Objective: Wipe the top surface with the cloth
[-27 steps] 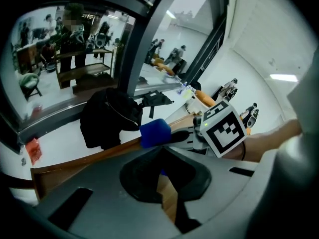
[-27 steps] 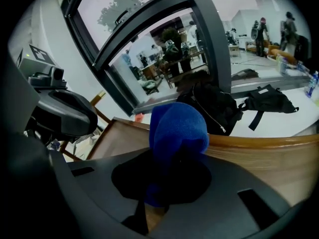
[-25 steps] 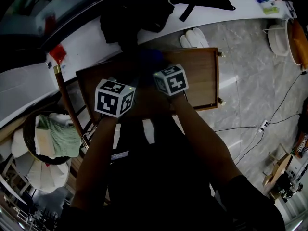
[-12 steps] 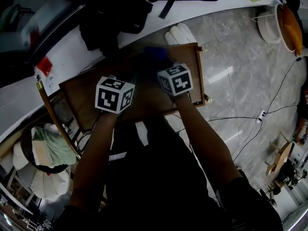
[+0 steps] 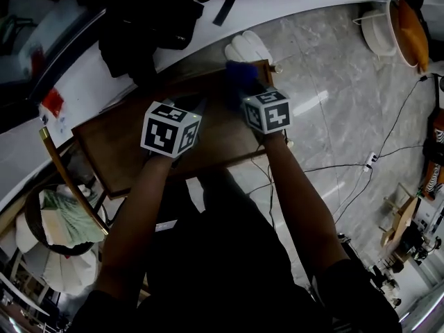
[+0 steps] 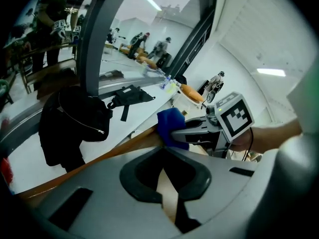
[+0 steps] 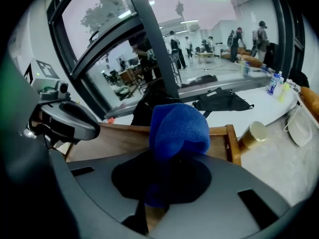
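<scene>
wood fills the middle of the head view: a brown table top (image 5: 118, 148) with a raised rim, standing against a white counter (image 5: 83, 75) where a black jacket (image 5: 149, 26) lies. your right gripper (image 5: 246, 92) reaches to the far right corner of that top, its jaws clamped on a blue cloth (image 7: 179, 128). the cloth bulges out ahead of the jaws in a rounded wad, over the wood just inside the right rim (whether it presses on the surface can't be made out). a brass knob (image 7: 254, 133) sticks out at that corner, beside the cloth. your left gripper (image 6: 164, 169) is over the middle of the top, beside the right one and apart from the cloth, its jaws closed together with nothing between them. white slippers (image 5: 248, 47) lie on the floor just beyond the table's far edge.
</scene>
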